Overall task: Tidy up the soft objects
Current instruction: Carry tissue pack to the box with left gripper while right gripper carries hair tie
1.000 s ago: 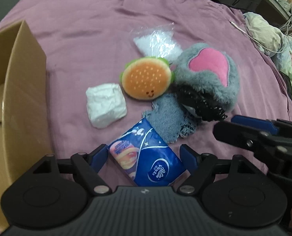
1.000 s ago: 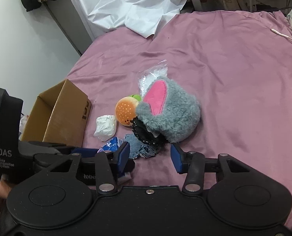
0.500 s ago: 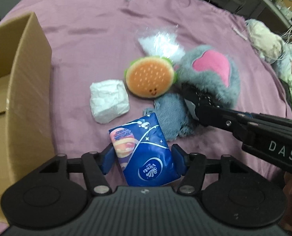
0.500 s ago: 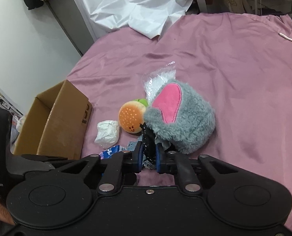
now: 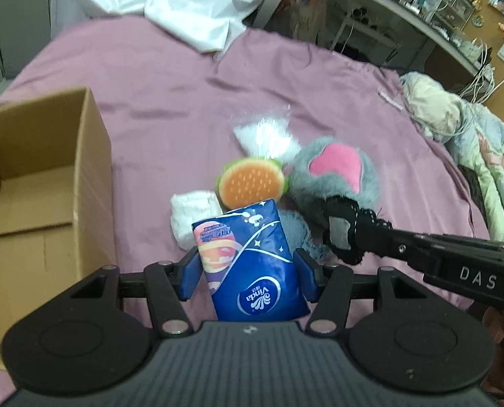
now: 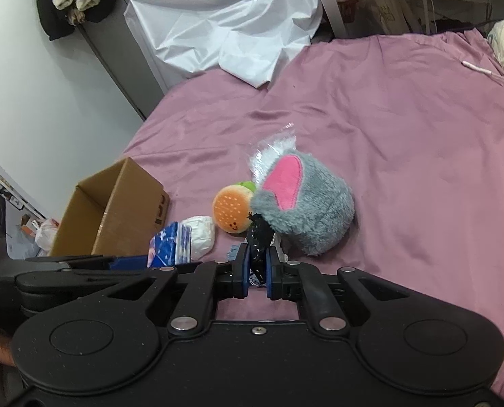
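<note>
My left gripper (image 5: 248, 279) is closing its jaws on a blue Vinda tissue pack (image 5: 252, 237), pads pressed to its sides, and holds it above the purple bedspread (image 5: 170, 108). My right gripper (image 6: 256, 271) is shut on a black lace band (image 6: 258, 234), which hangs from its tips beside the grey plush with a pink patch (image 6: 306, 210). In the left wrist view the band (image 5: 345, 234) shows at the end of the right gripper's fingers. A burger plush (image 5: 252, 183), a white wad (image 5: 192, 213), a denim scrap (image 5: 296, 227) and a clear bag of white filling (image 5: 265, 135) lie behind.
An open cardboard box (image 5: 92, 169) stands at the left of the bed, close to the tissue pack. A white plastic sheet (image 6: 231, 30) lies at the bed's far edge. A bundled quilt (image 5: 472, 142) and a cable sit at the right. Shelves stand behind.
The left gripper closed on the tissue pack and lifted it off the bed. The right gripper shut on the black lace band and raised it slightly.
</note>
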`<act>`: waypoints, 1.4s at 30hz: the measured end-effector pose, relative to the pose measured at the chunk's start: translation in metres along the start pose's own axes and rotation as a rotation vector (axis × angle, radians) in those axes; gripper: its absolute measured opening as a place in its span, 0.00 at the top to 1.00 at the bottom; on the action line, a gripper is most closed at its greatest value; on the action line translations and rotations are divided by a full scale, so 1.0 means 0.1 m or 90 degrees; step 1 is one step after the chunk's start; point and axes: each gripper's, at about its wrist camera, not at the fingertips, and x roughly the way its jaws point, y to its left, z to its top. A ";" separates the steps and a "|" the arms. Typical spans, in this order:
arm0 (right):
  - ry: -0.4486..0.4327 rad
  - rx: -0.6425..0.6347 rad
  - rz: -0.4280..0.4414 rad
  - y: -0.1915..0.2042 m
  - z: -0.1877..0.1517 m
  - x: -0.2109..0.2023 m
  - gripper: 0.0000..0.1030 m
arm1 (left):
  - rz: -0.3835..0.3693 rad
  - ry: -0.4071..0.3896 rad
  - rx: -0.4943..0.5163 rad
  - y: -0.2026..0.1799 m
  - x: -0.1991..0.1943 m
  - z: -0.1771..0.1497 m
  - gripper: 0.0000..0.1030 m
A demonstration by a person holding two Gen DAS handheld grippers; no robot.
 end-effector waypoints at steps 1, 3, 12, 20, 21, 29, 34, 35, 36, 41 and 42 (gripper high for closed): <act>-0.004 0.000 0.001 0.01 0.01 -0.02 0.91 | 0.001 -0.007 0.000 0.00 -0.02 0.02 0.45; -0.014 -0.003 0.001 0.04 0.03 -0.07 0.91 | 0.001 -0.022 -0.003 0.01 -0.11 0.04 0.45; -0.046 -0.033 0.010 0.28 0.10 -0.22 0.91 | -0.012 -0.082 -0.019 0.09 -0.41 0.13 0.45; -0.066 -0.042 0.030 0.50 0.16 -0.27 0.91 | -0.003 -0.130 -0.023 0.21 -0.67 0.14 0.45; -0.069 -0.045 0.031 0.53 0.17 -0.28 0.91 | -0.003 -0.134 -0.024 0.23 -0.70 0.14 0.45; -0.081 -0.068 0.045 0.76 0.20 -0.26 0.91 | 0.017 -0.164 -0.040 0.44 -0.89 0.11 0.45; -0.083 -0.076 0.054 0.90 0.22 -0.22 0.91 | 0.035 -0.171 -0.052 0.61 -0.99 0.09 0.45; -0.083 -0.076 0.055 0.92 0.23 -0.21 0.91 | 0.038 -0.172 -0.054 0.65 -1.00 0.09 0.45; -0.084 -0.077 0.055 0.95 0.22 -0.20 0.91 | 0.041 -0.173 -0.056 0.68 -1.02 0.09 0.45; -0.084 -0.091 0.064 1.08 0.22 -0.17 0.91 | 0.056 -0.179 -0.069 0.87 -1.07 0.07 0.45; -0.084 -0.094 0.067 1.10 0.23 -0.15 0.91 | 0.060 -0.182 -0.073 0.92 -1.08 0.06 0.45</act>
